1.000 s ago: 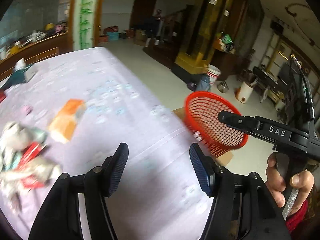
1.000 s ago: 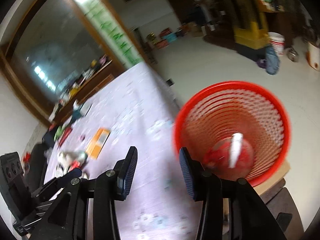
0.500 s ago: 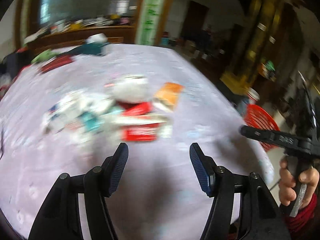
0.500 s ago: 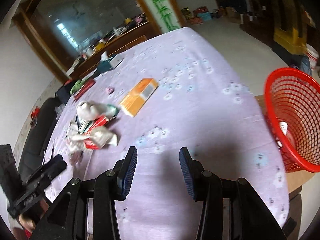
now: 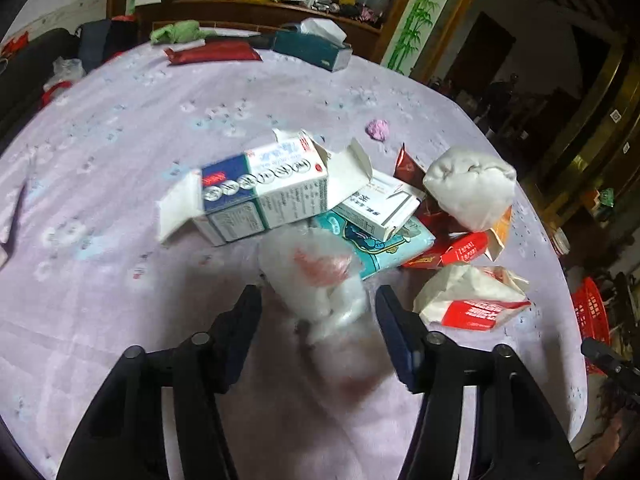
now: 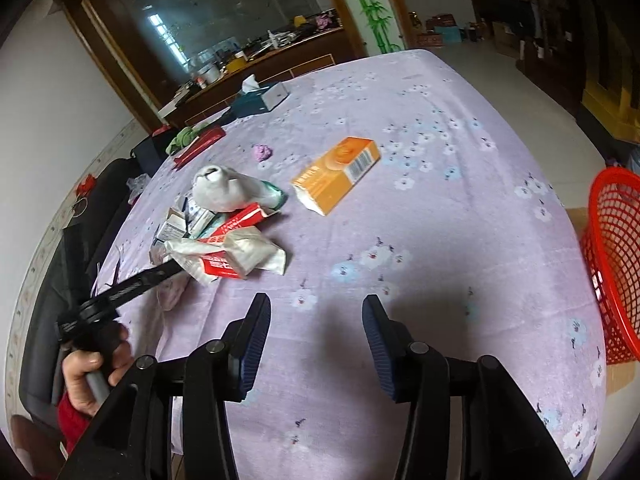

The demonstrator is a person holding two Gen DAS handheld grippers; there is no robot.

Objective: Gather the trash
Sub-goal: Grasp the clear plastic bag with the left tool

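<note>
On the lilac-clothed bench [image 5: 100,208], the left claw [image 5: 318,312] is spread wide around a blurred clear plastic bag [image 5: 320,276], contact unclear. Behind, a white carton [image 5: 260,188] tops the trash pile. The right claw [image 6: 316,336] hangs released; the red basket [image 6: 616,256] is cut off at right.
</note>
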